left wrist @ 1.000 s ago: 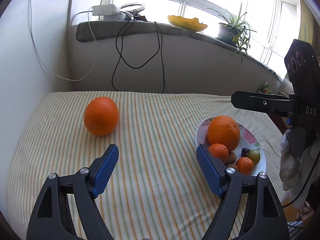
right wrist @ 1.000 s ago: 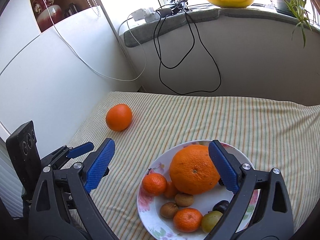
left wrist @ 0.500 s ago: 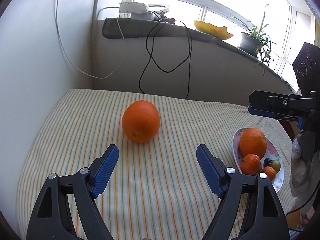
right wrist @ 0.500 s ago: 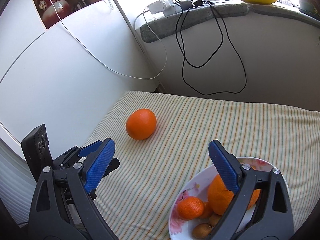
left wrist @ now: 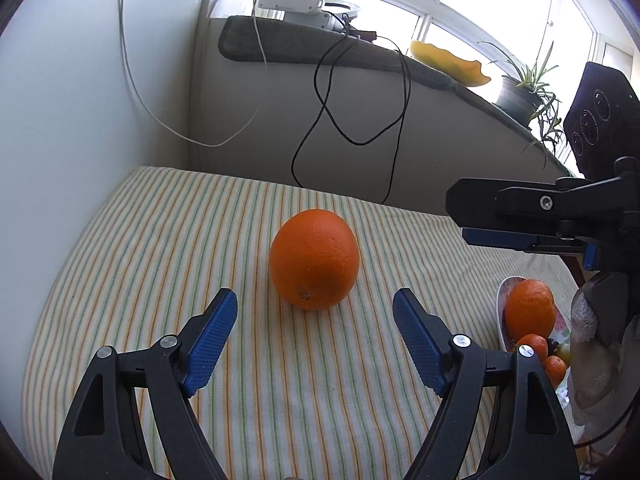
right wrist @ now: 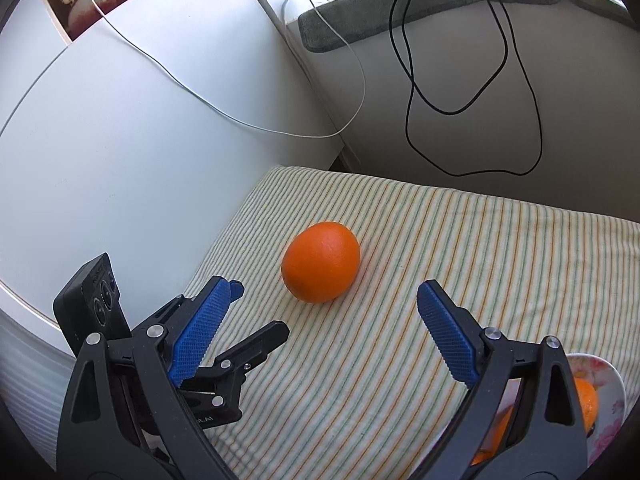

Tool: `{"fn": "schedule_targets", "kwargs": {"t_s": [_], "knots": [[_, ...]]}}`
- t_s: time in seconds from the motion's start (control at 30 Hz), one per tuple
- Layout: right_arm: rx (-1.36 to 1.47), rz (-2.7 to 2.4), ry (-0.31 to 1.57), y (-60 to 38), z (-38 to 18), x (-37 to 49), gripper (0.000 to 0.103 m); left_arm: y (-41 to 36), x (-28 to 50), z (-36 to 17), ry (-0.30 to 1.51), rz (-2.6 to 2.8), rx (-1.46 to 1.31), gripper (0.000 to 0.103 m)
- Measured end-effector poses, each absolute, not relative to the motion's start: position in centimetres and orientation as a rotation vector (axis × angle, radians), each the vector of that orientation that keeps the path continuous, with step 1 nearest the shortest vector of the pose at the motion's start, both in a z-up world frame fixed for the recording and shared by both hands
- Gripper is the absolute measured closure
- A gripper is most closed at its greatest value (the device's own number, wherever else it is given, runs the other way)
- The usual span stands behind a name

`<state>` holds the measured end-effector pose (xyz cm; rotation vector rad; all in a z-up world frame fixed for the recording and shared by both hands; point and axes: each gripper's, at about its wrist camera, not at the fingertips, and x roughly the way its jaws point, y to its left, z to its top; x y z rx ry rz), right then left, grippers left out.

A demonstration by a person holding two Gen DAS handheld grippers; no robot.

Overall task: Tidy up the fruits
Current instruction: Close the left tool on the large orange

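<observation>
A large loose orange (left wrist: 314, 259) (right wrist: 320, 262) lies on the striped cloth (left wrist: 160, 248), just beyond both pairs of blue fingertips. My left gripper (left wrist: 314, 308) is open and empty, with the orange centred ahead of its gap. My right gripper (right wrist: 330, 300) is also open and empty, facing the same orange from the right. At the right edge, a floral plate (left wrist: 502, 300) (right wrist: 612, 376) holds a big orange (left wrist: 530, 314), small tangerines (left wrist: 534, 346) and other small fruit, partly hidden by the grippers.
White walls (right wrist: 120, 140) close the left and far sides of the table. Black (left wrist: 360, 120) and white cables (left wrist: 160, 112) hang from a sill with a power strip (left wrist: 290, 0), a yellow dish (left wrist: 448, 62) and a potted plant (left wrist: 524, 92). A person's gloved hand (left wrist: 588, 332) holds the right gripper.
Both grippers have swung left, away from the plate and toward the loose orange, which now sits centred ahead of each. The plate has slid to the right edge of both views. Jaws stay open.
</observation>
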<state>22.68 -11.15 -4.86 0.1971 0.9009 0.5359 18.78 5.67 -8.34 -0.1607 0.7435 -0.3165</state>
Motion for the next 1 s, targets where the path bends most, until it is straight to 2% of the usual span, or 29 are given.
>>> {"fn": "schedule_targets", "kwargs": {"t_s": [0.33,0.4,0.67,0.93,1.0], "knots": [[0.3,0.531,1.029,-9.6,-7.7,25.9,0.013,6.0,20.9,-9.8,0.77,-0.346,-0.197,0.023],[0.329,0.528,1.053,-9.5,-8.3,26.6,0.017,6.2,21.2,-9.9,0.772,-0.351,-0.217,0.023],[0.4,0.526,1.124,-8.9,-10.1,28.4,0.02,6.1,22.2,-10.6,0.79,-0.376,-0.228,0.023],[0.383,0.52,1.146,-7.4,-11.1,29.7,0.029,5.9,23.0,-10.9,0.803,-0.395,-0.23,0.025],[0.38,0.52,1.148,-7.1,-11.2,29.8,0.035,5.7,23.1,-10.9,0.806,-0.399,-0.224,0.025]]}}
